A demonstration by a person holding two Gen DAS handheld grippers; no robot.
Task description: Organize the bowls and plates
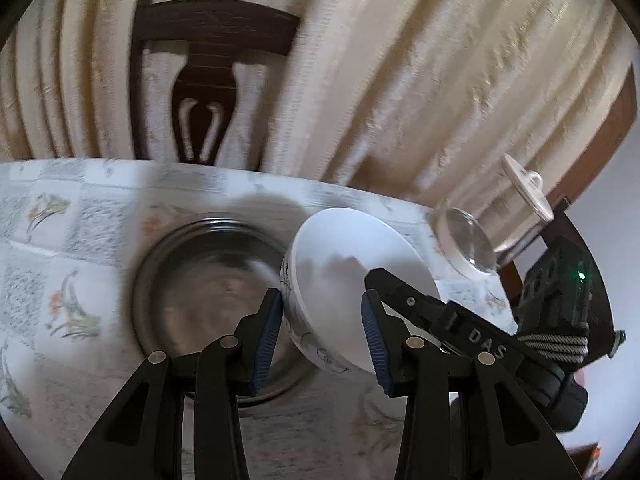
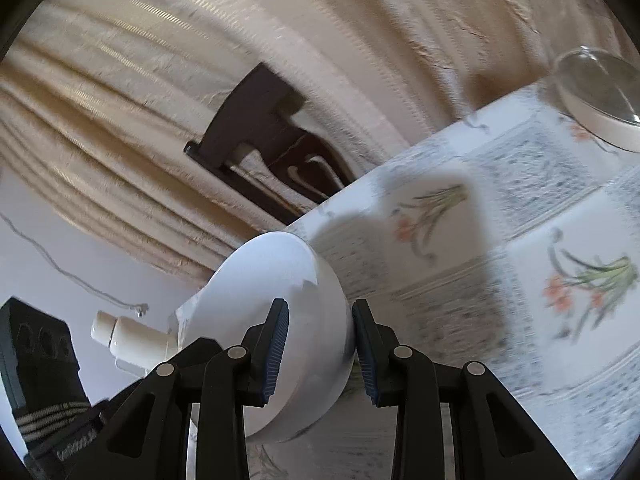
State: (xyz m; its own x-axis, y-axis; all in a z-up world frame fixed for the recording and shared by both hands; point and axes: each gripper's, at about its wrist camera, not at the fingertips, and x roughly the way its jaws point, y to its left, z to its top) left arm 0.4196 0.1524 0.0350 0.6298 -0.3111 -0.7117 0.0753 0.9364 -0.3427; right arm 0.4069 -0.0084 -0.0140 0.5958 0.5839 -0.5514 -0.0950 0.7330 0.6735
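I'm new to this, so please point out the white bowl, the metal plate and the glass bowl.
white bowl point(image 1: 340, 248): left wrist view, inner surface.
metal plate point(image 1: 200, 280): left wrist view, its centre.
glass bowl point(image 1: 468, 240): left wrist view, clear wall.

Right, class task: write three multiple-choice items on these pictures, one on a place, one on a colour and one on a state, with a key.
1. Where is the steel dish?
A. on the table
B. on a chair seat
C. between the left tool's fingers

2. What colour are the tool pads?
A. red
B. blue
C. white

3. How is the white bowl?
A. flat on the cloth
B. upside down on the dish
C. tilted, gripped by the right tool

Key:
1 A, the dish lies on the flowered cloth.
2 B, both views show blue ribbed pads.
3 C, the right tool's fingers clamp the bowl's wall, one inside and one outside.
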